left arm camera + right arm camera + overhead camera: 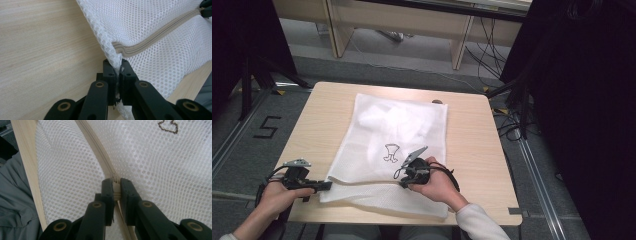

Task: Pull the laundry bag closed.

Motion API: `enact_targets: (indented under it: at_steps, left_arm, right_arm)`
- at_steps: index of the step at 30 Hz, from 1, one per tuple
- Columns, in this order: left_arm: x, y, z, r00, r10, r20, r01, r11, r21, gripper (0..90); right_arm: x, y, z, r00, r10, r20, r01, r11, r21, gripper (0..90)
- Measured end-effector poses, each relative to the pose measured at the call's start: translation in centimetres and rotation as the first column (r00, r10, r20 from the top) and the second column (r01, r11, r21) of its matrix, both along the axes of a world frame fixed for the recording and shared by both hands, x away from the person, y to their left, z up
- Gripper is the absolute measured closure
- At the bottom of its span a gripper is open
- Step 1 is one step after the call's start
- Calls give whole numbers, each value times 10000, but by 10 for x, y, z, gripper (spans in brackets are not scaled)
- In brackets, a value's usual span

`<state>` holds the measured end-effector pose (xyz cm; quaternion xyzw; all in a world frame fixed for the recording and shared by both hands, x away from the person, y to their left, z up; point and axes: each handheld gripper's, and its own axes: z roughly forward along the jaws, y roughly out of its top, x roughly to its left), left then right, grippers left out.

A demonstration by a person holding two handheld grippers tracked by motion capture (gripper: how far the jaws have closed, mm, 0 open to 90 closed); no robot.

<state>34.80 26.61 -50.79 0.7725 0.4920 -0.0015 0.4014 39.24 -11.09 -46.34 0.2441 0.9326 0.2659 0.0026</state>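
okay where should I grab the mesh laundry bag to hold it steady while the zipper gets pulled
Grip the mesh laundry bag at its near-left corner, beside the zipper end, coming in flat from the left. That edge is thin and lies at the table front. The left gripper already pinches there.

Grey floor (377, 62) marked 5 (266, 127) – pale wood desk (402, 22) behind, cables (484, 52) trailing, black curtains (582, 100) at sides.

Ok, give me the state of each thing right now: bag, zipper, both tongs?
Bag: lying flat on the table, something white inside, near edge slightly lifted.
Zipper: looks closed along the visible stretch.
Left tongs: shut on the bag's corner edge.
Right tongs: shut on what looks like the zipper pull.
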Motion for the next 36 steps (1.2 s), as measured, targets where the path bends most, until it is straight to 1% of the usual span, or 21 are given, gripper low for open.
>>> enact_targets:
  at_steps: [1,2,3,4,6,7,8,9,10,12,13,15,17,18,23,25,29,33,34,35,36]
  left_arm:
    - [0,0,0,10000,-14,-4,14,10000,-4,848]
    - [0,0,0,10000,-15,-14,15,10000,-10,848]
    - [0,0,0,10000,-3,-6,3,10000,3,848]
    - [0,0,0,10000,1,3,-1,10000,20,848]
    - [0,0,0,10000,-11,-3,11,10000,-2,848]
    - [0,0,0,10000,6,-5,-6,10000,10,848]
    - [0,0,0,10000,3,-5,-3,10000,2,848]
    - [0,0,0,10000,6,2,-6,10000,10,848]
    - [0,0,0,10000,6,2,-6,10000,10,848]
    - [0,0,0,10000,17,-5,-17,10000,-14,848]
    - [0,0,0,10000,6,-2,-6,10000,1,848]
    - [0,0,0,10000,3,-12,-3,10000,-18,848]
    - [0,0,0,10000,-13,0,13,10000,5,848]
    - [0,0,0,10000,9,-3,-9,10000,-5,848]
    - [0,0,0,10000,7,-9,-7,10000,-4,848]
    - [0,0,0,10000,7,-5,-7,10000,5,848]
    - [0,0,0,10000,13,-7,-13,10000,2,848]
    - [0,0,0,10000,4,-4,-4,10000,11,848]
    - [0,0,0,10000,4,-4,-4,10000,11,848]
    - [0,0,0,10000,-5,-3,5,10000,-10,848]
    - [0,0,0,10000,4,4,-4,10000,20,848]
  right_arm:
    - [-1,-1,1,10000,-64,-32,64,10000,-32,826]
    - [0,-1,0,10000,19,14,-19,10000,21,827]
    - [1,-2,0,9998,143,162,-143,9999,23,826]
    - [0,-2,0,10000,-17,25,17,10000,56,826]
    - [0,-2,0,10000,9,52,-9,10000,31,827]
    - [-2,-3,0,9999,-107,-45,107,9999,23,826]
    - [-1,-3,0,10000,-61,-15,62,9999,80,826]
    - [0,-3,-1,9998,140,161,-141,9999,66,826]
    - [0,-3,-1,9998,140,161,-141,9999,66,826]
    - [0,-5,1,9998,110,143,-111,9999,72,826]
    - [-1,-6,2,10000,-59,-8,59,10000,7,826]
    - [-1,-7,1,10000,-47,45,47,10000,17,826]
    - [-1,-7,0,10000,-92,2,92,9999,93,827]
    - [-1,-9,1,10000,-97,21,97,10000,23,827]
    - [-2,-11,1,9999,-145,-19,145,9999,15,826]
    - [-2,-12,1,9998,-209,61,209,9998,-11,826]
    - [-2,-15,1,9998,-176,58,176,9998,36,826]
    - [-3,-16,1,9997,-236,5,236,9997,4,827]
    - [-2,-17,1,9999,-110,112,109,9999,41,826]
    - [-2,-17,0,9998,-130,178,128,9999,89,826]
    - [-2,-18,1,9998,-121,128,121,9999,77,826]
